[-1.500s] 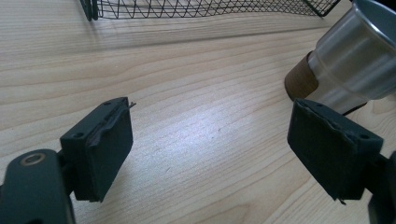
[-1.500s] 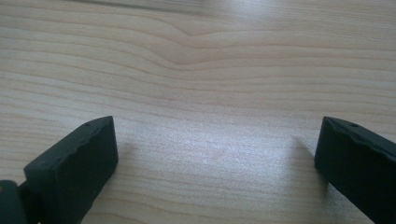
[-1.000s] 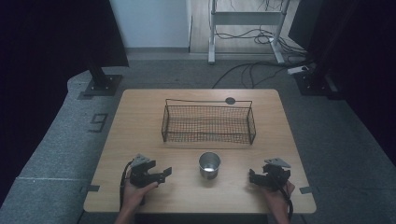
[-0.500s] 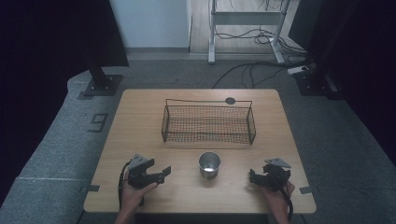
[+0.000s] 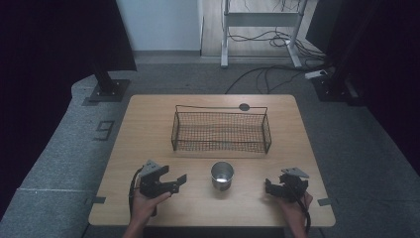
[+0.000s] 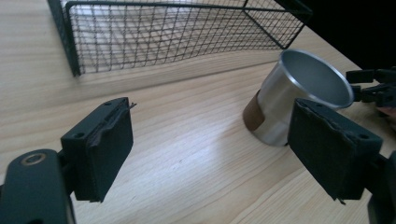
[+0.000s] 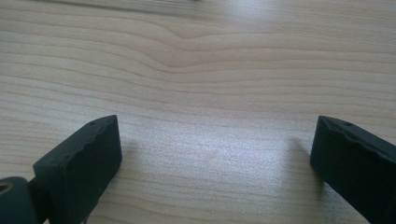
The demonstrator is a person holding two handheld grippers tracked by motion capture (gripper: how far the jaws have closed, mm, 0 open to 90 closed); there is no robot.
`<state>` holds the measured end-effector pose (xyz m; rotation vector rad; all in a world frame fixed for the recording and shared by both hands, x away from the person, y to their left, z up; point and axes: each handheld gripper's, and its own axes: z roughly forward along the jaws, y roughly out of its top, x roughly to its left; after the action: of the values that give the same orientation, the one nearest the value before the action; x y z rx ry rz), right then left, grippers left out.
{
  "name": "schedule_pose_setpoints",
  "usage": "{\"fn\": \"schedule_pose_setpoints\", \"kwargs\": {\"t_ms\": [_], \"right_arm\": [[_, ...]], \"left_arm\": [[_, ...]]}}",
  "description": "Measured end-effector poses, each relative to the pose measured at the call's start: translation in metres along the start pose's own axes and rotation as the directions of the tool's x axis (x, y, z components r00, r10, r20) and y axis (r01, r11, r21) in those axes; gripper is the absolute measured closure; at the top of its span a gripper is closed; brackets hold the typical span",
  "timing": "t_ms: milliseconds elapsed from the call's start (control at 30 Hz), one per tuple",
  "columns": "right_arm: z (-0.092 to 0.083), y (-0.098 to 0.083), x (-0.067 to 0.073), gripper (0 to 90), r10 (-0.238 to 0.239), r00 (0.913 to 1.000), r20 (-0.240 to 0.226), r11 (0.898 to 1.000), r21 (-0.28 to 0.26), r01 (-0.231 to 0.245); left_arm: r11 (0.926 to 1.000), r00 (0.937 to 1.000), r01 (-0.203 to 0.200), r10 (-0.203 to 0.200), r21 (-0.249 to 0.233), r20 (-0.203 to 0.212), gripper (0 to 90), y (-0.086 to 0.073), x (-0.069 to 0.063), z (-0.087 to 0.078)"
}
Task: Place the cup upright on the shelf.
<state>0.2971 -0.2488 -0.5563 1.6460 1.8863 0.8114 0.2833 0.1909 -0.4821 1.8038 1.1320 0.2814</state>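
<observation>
Your left gripper [image 5: 181, 179] sits at the near left of the wooden table [image 5: 148, 129], held in your left hand [image 5: 144, 204], and it points toward the metal cup [image 5: 222, 175]. In the left gripper view its two black jaws stand wide apart with bare wood between them — nothing is gripped, and neither pad touches anything. There the cup [image 6: 299, 95] shows just past the right-hand jaw, upright on the table, open mouth up, with a brown patch low on its side. It is near the jaw but apart from it.

The cup stands at the near middle of the table, between your two grippers and just in front of the black wire basket [image 5: 221, 130]. The basket [image 6: 163, 32] lies across the middle of the table, its long side facing you, and the cup does not touch it.

Your right gripper [image 5: 270, 187] rests at the near right, in your right hand [image 5: 293, 208], well apart from the cup. In the right gripper view its jaws also stand wide open — there is only plain table between them [image 7: 201, 107].
</observation>
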Motion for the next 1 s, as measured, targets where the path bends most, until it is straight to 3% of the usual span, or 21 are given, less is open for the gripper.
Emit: {"fn": "schedule_pose_setpoints", "kwargs": {"t_ms": [1000], "right_arm": [[0.0, 0.0, -0.001, 2.4, 0.0, 1.0, 0.001, 1.0, -0.002, 0.0]], "left_arm": [[0.9985, 0.9974, -0.054, 0.053, 0.012, 0.049, 14.8, 0.026, -0.031, 0.021]]}}
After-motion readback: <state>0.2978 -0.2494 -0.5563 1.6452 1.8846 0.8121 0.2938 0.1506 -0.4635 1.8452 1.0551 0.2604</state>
